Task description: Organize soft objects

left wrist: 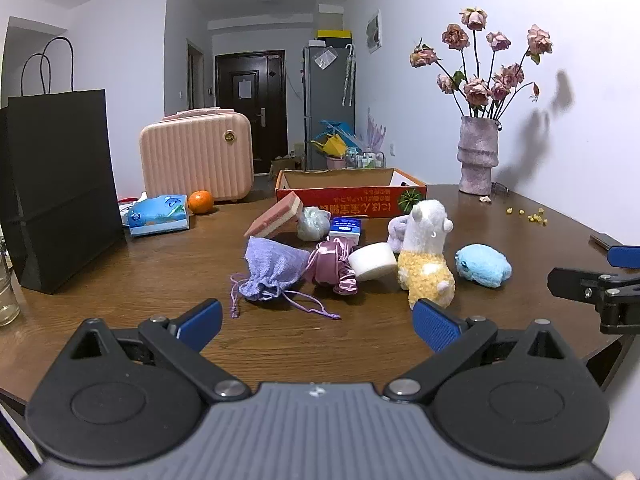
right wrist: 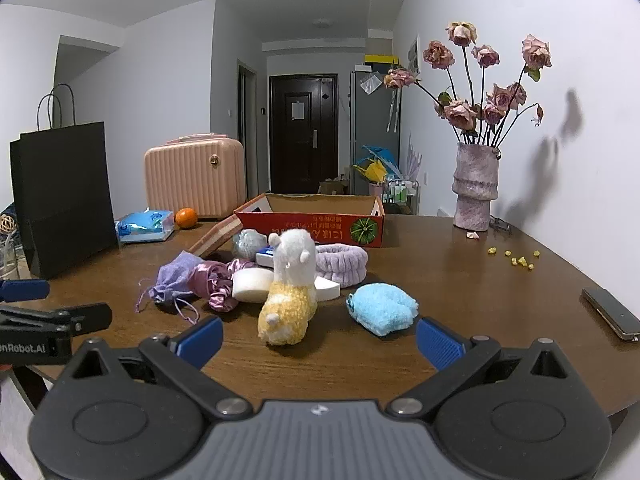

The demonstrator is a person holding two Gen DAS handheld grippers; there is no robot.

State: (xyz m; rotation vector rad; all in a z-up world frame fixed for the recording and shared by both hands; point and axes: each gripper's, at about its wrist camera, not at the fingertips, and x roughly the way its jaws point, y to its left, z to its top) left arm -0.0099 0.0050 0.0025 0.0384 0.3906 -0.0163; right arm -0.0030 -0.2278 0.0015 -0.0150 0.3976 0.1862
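Note:
A heap of soft things lies mid-table in front of an open red cardboard box [left wrist: 352,196] [right wrist: 308,226]. It holds a purple drawstring pouch [left wrist: 272,270] [right wrist: 176,276], a pink satin scrunchie [left wrist: 334,266] [right wrist: 218,286], a white sponge [left wrist: 372,266] [right wrist: 252,284], a white-and-yellow plush alpaca [left wrist: 426,256] [right wrist: 290,292], a blue plush [left wrist: 484,266] [right wrist: 382,308], a lilac headband [right wrist: 342,262] and a pink layered sponge [left wrist: 276,218]. My left gripper [left wrist: 318,322] is open, short of the pouch. My right gripper [right wrist: 320,338] is open, just short of the alpaca and blue plush.
A black paper bag [left wrist: 60,188] [right wrist: 66,196] stands at the left, with a tissue pack [left wrist: 158,216], an orange [left wrist: 200,202] and a pink case [left wrist: 196,156] behind. A vase of dried roses [left wrist: 478,156] [right wrist: 476,186] stands at the back right. A phone [right wrist: 610,312] lies near the right edge.

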